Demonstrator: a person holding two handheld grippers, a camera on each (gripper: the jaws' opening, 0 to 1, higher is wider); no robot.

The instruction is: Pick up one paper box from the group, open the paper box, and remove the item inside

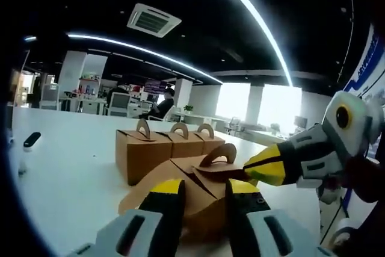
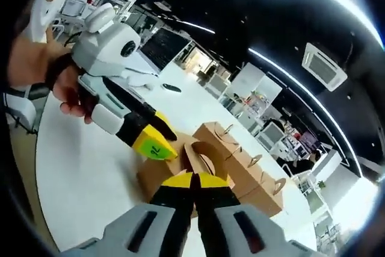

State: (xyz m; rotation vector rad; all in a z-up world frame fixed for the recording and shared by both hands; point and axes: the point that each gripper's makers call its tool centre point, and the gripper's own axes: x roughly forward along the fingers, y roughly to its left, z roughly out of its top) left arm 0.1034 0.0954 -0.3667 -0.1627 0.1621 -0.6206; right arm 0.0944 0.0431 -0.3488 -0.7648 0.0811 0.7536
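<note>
The box (image 1: 198,200) sits on the white table (image 1: 72,173) right at the left gripper (image 1: 203,192), whose yellow-tipped jaws are spread to either side of it, at about 6 o'clock in the left gripper view. Whether they press the walls or merely flank them I cannot tell. The right gripper (image 1: 249,170) comes in from 3 o'clock, its jaws pressed together on the top flap just under the arched handle (image 1: 219,153). In the right gripper view the same pinch shows at 6 o'clock (image 2: 194,180), with the left gripper at 10 o'clock, held by a hand (image 2: 69,91).

Three more boxes (image 1: 165,148) stand in a row just behind, at 12 o'clock.

The box looks like thin brown card: light, easily creased, likely to slide on the smooth table unless braced. The flaps probably interlock through the handle, so the flap edge near the handle seems the best hold, with the body steadied low on its walls rather than squeezed.
</note>
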